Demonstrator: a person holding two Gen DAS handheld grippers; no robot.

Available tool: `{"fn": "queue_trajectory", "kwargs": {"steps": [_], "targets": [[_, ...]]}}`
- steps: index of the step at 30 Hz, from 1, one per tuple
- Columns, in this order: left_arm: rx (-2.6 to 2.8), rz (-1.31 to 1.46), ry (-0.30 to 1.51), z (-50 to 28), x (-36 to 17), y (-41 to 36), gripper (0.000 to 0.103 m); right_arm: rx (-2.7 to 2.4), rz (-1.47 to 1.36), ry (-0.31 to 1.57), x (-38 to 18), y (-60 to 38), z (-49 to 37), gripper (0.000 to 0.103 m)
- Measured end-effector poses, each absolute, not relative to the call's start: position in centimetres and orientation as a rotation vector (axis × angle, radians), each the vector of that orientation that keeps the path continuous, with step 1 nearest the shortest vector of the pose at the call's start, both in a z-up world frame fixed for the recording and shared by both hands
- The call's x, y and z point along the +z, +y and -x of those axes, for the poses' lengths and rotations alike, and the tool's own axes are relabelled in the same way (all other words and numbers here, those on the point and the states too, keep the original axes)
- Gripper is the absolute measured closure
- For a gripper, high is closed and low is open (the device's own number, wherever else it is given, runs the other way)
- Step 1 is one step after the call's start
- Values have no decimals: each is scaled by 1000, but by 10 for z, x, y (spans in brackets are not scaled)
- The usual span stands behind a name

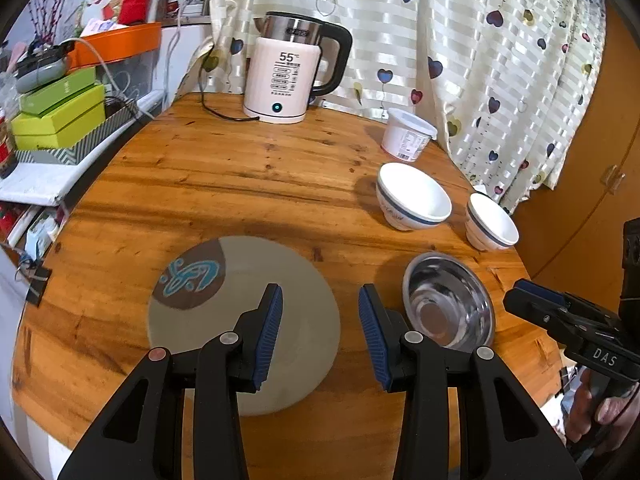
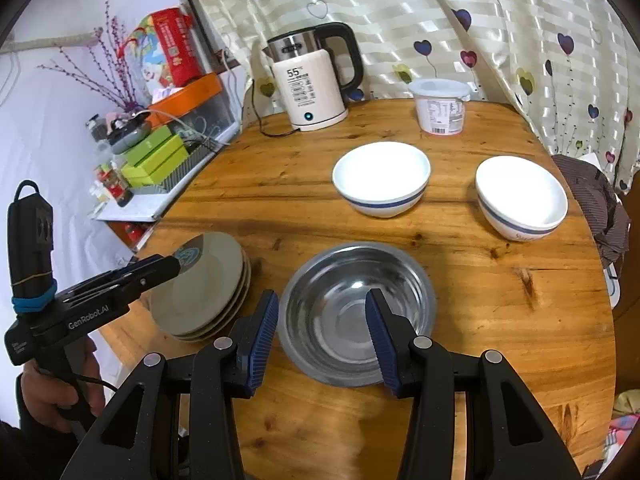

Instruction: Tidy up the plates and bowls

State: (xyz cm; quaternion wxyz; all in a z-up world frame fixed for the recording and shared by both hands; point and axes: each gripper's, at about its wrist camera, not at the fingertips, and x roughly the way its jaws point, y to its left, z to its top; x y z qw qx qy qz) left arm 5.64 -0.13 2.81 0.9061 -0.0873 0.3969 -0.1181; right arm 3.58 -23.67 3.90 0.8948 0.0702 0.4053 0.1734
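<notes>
Right gripper (image 2: 322,344) wide, empty, over near rim of steel bowl (image 2: 356,312); white bowls (image 2: 382,184) farther. Left gripper (image 1: 320,336) wide, over plates (image 1: 244,320).

Left wrist cam sits low over the near edge of the round wooden table (image 1: 240,184), looking forward and down on the grey plates (image 1: 248,320). Right wrist cam sits just to its right, aimed the same way, close above the steel bowl (image 2: 356,312). Both catch the kettle (image 1: 288,76), the white bowls and the curtain (image 2: 440,20).
</notes>
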Motion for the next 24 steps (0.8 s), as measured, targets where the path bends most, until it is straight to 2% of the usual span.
{"fn": "queue_trajectory", "kwargs": {"steps": [24], "targets": [[-326,156,856,-100,41,-30,62,285,-192,855,49,-264,-72,58]]}}
